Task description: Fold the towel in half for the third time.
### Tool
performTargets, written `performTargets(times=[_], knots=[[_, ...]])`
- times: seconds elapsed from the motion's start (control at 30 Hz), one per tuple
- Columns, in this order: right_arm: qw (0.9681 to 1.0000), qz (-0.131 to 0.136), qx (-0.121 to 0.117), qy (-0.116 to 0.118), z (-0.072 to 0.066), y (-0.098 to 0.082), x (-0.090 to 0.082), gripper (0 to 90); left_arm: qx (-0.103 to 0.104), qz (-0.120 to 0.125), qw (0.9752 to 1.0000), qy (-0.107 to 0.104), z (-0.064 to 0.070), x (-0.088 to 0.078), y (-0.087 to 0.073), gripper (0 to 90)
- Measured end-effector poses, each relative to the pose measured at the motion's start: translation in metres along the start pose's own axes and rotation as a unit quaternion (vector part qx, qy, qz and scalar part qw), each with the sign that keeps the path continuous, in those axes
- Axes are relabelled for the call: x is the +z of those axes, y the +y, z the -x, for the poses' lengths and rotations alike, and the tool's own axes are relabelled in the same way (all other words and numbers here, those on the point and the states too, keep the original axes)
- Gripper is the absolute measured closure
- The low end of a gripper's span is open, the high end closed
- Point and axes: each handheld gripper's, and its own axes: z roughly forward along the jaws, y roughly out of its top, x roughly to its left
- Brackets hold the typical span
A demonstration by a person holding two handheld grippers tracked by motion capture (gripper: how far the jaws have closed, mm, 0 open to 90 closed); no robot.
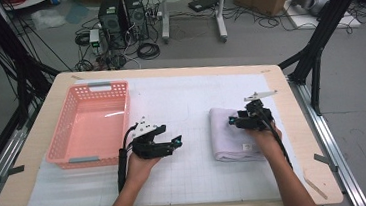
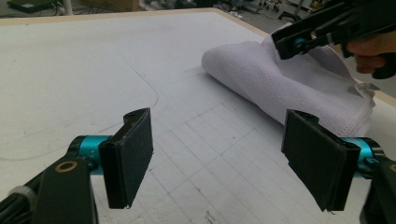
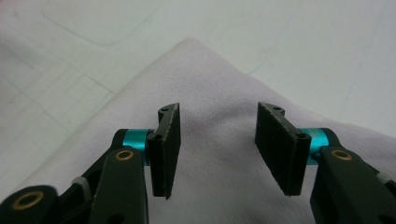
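One folded pale-lilac towel [image 1: 234, 134] lies mid-right; we'd say the pink plastic basket [image 1: 91, 122], left, awaits it. Our right gripper [image 3: 217, 147] hovers half-open over it, gripping nothing, and our left gripper [image 2: 224, 161] gapes wide, empty.

1. Folded towel [image 1: 231, 136]: pale lilac terry cloth, lying flat on the right half of the gridded white surface [image 1: 192, 172].
2. Its rounded fold is facing left; a small label is showing at its near edge.
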Motion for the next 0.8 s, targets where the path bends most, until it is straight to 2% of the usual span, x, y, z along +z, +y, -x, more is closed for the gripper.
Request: performTargets(times=[0.1,0.2,0.33,0.4,0.5,0.57,0.63,0.67,0.77,0.8], knots=[[0.9996,-0.029,0.002,-0.005,-0.004,0.005,0.019,52.8,-0.001,0.001,1.0000,0.002,0.000,-0.001,0.000,25.3],[0.9997,-0.024,0.002,0.001,-0.010,0.009,0.028,55.8,-0.003,0.002,1.0000,0.002,-0.002,-0.002,0.000,25.3],[0.9986,-0.001,0.007,0.052,-0.020,0.012,0.036,56.8,-0.003,0.001,1.0000,0.001,-0.002,-0.002,0.000,25.4],[0.9976,0.003,-0.005,0.069,-0.027,0.012,0.041,51.4,0.000,0.001,1.0000,0.001,-0.002,-0.003,0.000,25.5],[0.9975,0.009,-0.026,0.065,-0.028,0.014,0.037,45.6,-0.002,0.003,1.0000,0.002,-0.002,-0.004,0.000,25.5],[0.9975,0.033,-0.025,0.057,-0.025,0.013,0.025,46.0,-0.003,0.002,1.0000,0.001,-0.002,-0.004,0.000,25.5],[0.9972,0.054,-0.027,0.044,-0.021,0.011,0.010,51.6,-0.004,0.002,1.0000,0.003,-0.002,-0.004,0.000,25.4],[0.9973,0.060,-0.032,0.027,-0.018,0.009,0.002,54.7,-0.006,0.003,1.0000,0.004,-0.002,-0.004,0.000,24.5],[0.9978,0.053,-0.040,-0.007,-0.008,-0.001,-0.018,60.4,-0.003,0.005,1.0000,0.005,-0.001,-0.006,0.001,22.6],[0.9979,0.051,-0.038,-0.012,-0.004,-0.006,-0.024,61.1,-0.003,0.007,1.0000,0.005,-0.001,-0.006,0.001,22.3]])
